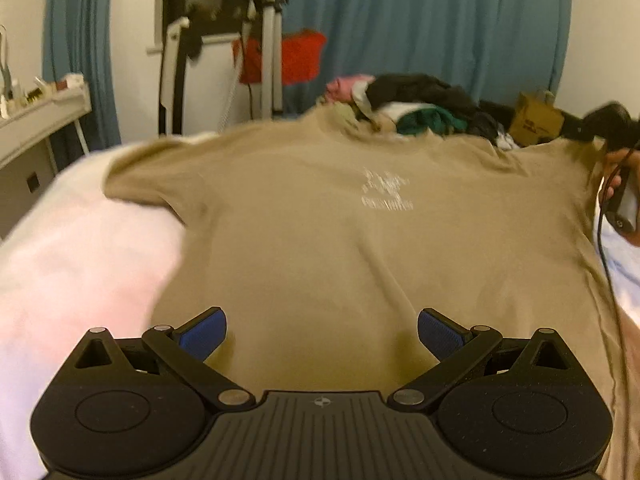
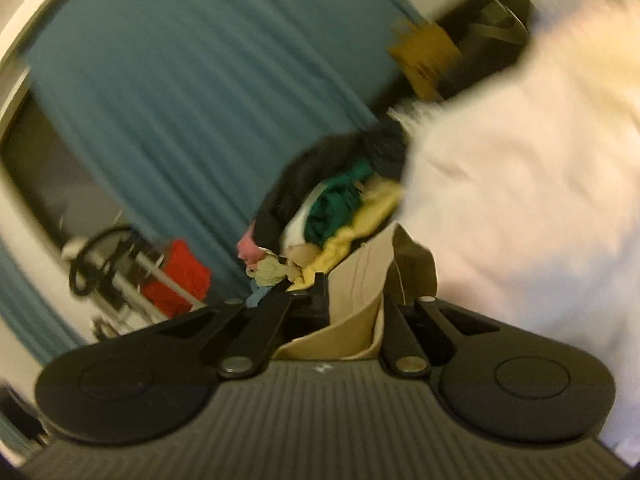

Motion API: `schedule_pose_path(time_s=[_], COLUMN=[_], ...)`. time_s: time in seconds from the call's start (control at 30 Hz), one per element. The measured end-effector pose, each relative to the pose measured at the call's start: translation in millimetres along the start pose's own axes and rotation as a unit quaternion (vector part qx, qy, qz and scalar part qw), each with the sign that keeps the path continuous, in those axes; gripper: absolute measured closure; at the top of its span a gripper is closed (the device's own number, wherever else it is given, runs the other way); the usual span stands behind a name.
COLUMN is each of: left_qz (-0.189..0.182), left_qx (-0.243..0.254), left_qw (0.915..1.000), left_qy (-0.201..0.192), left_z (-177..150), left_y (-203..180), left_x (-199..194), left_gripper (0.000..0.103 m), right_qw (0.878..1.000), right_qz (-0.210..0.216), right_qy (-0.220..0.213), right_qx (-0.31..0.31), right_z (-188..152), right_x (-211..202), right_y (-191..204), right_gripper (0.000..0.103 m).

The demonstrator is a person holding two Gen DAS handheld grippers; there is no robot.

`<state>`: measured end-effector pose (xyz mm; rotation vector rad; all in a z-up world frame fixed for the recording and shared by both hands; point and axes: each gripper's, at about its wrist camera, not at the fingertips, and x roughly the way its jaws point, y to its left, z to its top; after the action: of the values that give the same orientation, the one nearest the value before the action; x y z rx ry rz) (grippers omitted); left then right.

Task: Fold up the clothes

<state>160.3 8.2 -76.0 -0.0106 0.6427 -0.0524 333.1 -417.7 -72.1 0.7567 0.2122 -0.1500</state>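
On the bed [image 1: 72,248] a tan T-shirt [image 1: 340,248] lies spread flat — right gripper [image 2: 354,300] pinches its shoulder, likely to start a fold; left gripper [image 1: 322,334] hovers wide, empty.

Left tool [image 1: 322,338] — black ribbed body, silver screws, blue textured pads [image 1: 438,334].

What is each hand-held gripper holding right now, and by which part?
The right hand-held gripper is shut on the tan T-shirt, pinching it near a sleeve and shoulder edge. The left hand-held gripper is open above the shirt's lower part, holding nothing.
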Motion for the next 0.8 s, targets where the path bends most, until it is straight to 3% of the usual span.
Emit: schedule_pose_path(time_s=[0.17, 0.33, 0.5, 0.67, 0.7, 0.8], left_qz=[0.02, 0.028, 0.031, 0.04, 0.042, 0.044], left_qx=[-0.03, -0.094, -0.126, -0.138, -0.14, -0.135], left_qw=[0.999, 0.9951, 0.9914, 0.9886, 0.988, 0.9886], left_qy=[-0.025, -0.009, 0.016, 0.043, 0.048, 0.05], left_z=[12, 15, 14, 4, 2, 0], left_y=[32, 74, 99, 111, 113, 113], left_x=[-16, -21, -7, 20, 26, 34], left_gripper=[0.0, 0.0, 0.0, 0.0, 0.0, 0.0], right_qw=[0.986, 0.94, 0.901, 0.859, 0.857, 0.872], right_qz=[-0.021, -0.008, 0.016, 0.007, 0.003, 0.016], right_qy=[-0.035, -0.046, 0.027, 0.084, 0.089, 0.121], right_qx=[-0.164, -0.338, -0.433, -0.505, -0.507, -0.475], right_z=[-17, -102, -214, -296, -303, -298], right_x=[-17, -6, 40, 89, 94, 93], right_y=[121, 230, 288, 305, 304, 301], right_gripper=[0.099, 0.099, 0.098, 0.097, 0.097, 0.093])
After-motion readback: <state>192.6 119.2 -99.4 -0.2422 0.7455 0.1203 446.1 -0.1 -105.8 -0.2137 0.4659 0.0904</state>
